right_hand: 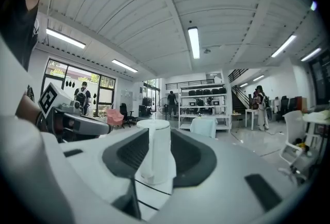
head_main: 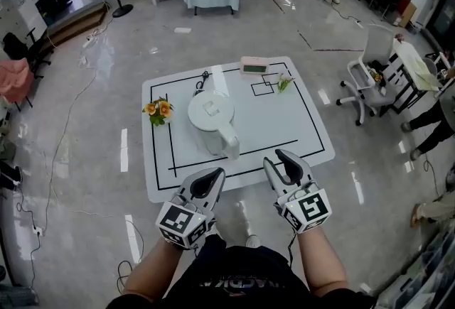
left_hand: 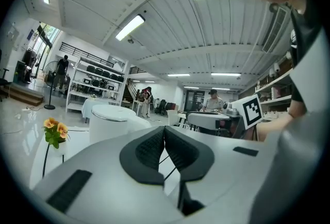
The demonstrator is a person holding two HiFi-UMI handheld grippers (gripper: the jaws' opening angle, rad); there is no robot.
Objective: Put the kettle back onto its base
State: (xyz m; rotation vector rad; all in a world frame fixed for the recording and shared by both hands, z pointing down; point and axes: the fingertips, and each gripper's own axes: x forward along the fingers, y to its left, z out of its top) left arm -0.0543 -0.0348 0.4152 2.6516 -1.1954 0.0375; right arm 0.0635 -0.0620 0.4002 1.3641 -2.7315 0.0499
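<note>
A white electric kettle [head_main: 211, 116] stands on the white table top [head_main: 306, 126], its handle [head_main: 229, 145] turned toward me. A black cord [head_main: 202, 80] trails from behind it; whatever it stands on is hidden under its body. Both grippers hover at the near table edge, apart from the kettle. My left gripper [head_main: 210, 180] is shut and empty, with the kettle [left_hand: 108, 122] ahead to its left. My right gripper [head_main: 286, 162] is open, and the kettle [right_hand: 154, 161] shows in the distance through the gap between its jaws, untouched.
Black taped lines mark the table. An orange flower in a small vase [head_main: 158, 110] stands left of the kettle, a pink box [head_main: 254, 64] and a white flower [head_main: 284, 81] at the far edge. An office chair [head_main: 370, 77] stands to the right on the shiny floor.
</note>
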